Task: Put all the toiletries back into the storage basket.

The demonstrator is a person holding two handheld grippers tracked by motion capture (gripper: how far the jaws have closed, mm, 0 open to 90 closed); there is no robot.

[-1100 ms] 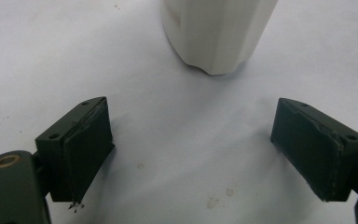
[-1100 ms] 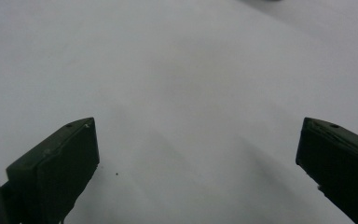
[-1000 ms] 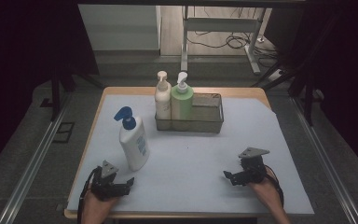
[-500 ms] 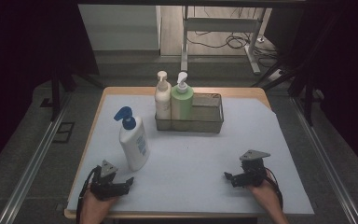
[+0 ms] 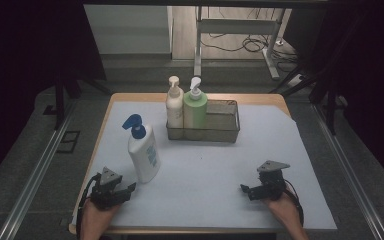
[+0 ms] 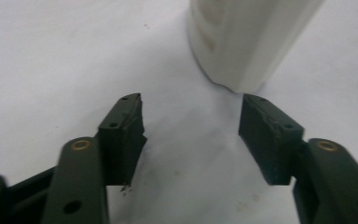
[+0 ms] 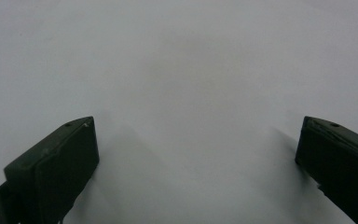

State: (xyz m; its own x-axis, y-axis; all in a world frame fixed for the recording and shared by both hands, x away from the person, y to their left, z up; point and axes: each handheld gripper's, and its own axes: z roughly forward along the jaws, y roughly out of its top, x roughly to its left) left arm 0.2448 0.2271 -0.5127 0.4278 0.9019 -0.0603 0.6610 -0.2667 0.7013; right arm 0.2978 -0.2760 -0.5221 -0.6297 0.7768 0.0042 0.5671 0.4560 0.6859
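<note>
Grippers barely moved since a second ago: left gripper (image 5: 126,190) beside the white bottle (image 5: 143,152), right gripper (image 5: 246,189) on the white sheet (image 5: 220,165), both spread wide, nothing held.

A lab test bay — floor rails (image 5: 40,165), loose cables (image 5: 240,45), dark curtains (image 5: 25,45) around one table (image 5: 260,97).

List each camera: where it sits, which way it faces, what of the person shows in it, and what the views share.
High view: above the person's side, facing forward and down on the table; both hands, left gripper, right gripper.
Left gripper view: on the left gripper, facing the white bottle; open jaws.
Right gripper view: on the right gripper, facing bare sheet; open jaws.
Shared: the white bottle, high and left views.
</note>
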